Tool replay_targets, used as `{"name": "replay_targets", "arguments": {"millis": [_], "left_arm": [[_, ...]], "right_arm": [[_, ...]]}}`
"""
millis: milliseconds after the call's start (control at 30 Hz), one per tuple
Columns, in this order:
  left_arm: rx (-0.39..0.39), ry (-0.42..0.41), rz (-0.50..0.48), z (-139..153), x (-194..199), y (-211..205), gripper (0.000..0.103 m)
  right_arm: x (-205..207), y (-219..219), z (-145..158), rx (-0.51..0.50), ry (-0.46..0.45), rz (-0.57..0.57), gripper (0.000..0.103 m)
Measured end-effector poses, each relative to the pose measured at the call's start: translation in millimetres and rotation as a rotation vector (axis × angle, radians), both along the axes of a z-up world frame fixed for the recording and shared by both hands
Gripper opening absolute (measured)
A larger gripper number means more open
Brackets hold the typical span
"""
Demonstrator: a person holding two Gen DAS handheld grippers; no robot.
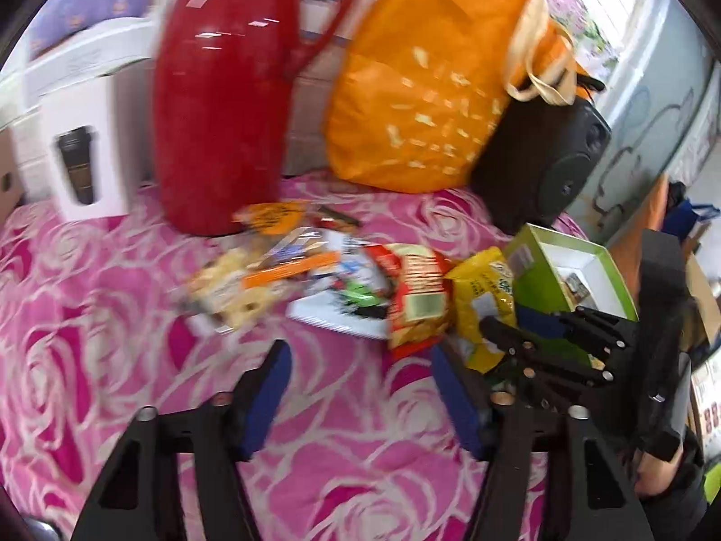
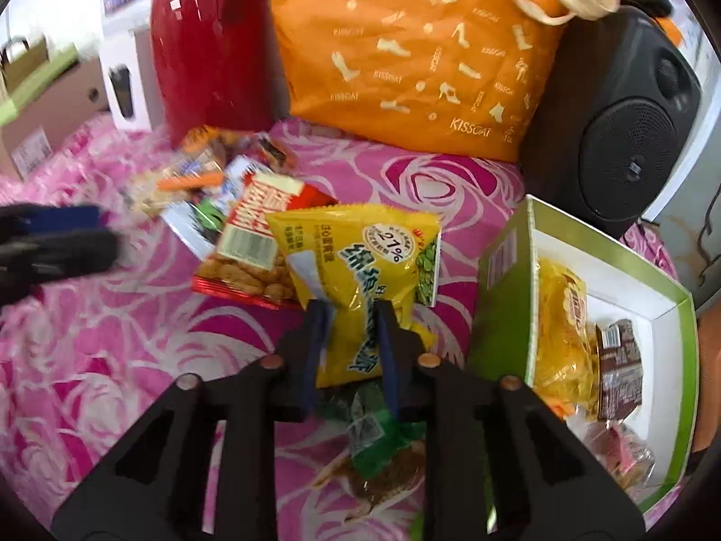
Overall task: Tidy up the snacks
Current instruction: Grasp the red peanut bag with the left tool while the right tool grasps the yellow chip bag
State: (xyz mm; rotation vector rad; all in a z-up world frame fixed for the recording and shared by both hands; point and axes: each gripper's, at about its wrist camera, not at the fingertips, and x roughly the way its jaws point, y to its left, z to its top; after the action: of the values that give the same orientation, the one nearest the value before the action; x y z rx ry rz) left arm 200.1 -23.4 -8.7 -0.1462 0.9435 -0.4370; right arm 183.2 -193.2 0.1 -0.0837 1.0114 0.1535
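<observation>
My right gripper [image 2: 349, 309] is shut on a yellow snack bag [image 2: 360, 270], which also shows in the left wrist view as the yellow snack bag [image 1: 484, 297]. It hangs just left of a green box [image 2: 500, 311] that holds several snacks; the same green box [image 1: 527, 266] stands at the right in the left wrist view. A red peanut bag [image 2: 252, 248] lies under the yellow one. A green-wrapped snack [image 2: 378, 446] lies below my right fingers. More snacks [image 1: 270, 270] sit piled in the middle. My left gripper [image 1: 360, 360] is open above the pink cloth, with nothing between its fingers.
A red thermos [image 1: 221, 99], an orange tote bag [image 1: 419, 90] and a black speaker [image 2: 631, 144] stand along the back. A white carton [image 1: 85, 144] stands at the back left. The pink rose-patterned cloth [image 1: 112, 338] covers the surface.
</observation>
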Motion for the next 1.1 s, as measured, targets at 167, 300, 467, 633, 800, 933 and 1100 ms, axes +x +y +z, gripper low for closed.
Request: {"name": "replay_targets", "arguments": {"millis": [167,300,467,633,800,933,1100], "left_arm": [[-0.005,0.028,-0.072,-11,24,-39,0.050],[-0.001,0.070,-0.073,-24,46,-61,0.050],[0.047,0.080,-0.067,-34,57,-77,0.045],[0.050,0.102,-0.104,-35,47,-77,0.031],[0.047,0.099,-0.127,-24,17,-60,0.014],[0.025,0.098,-0.110,-16,-12,-35,0.012],[0.021,0.124,-0.046,-21,-54,3,0.014]], "right_arm": [[-30,-21,28,0.102,-0.072,-0.042,0.020],[-49,-38,43,0.136,-0.109,-0.082,0.015],[-58,-50,48,0.145,-0.114,-0.105,0.006],[-63,-46,44,0.179,-0.095,-0.080,0.006],[-71,-34,36,0.223,-0.061,-0.031,0.038],[-76,-19,28,0.206,-0.039,-0.006,0.065],[-83,1,18,0.220,0.000,0.075,0.065]]}}
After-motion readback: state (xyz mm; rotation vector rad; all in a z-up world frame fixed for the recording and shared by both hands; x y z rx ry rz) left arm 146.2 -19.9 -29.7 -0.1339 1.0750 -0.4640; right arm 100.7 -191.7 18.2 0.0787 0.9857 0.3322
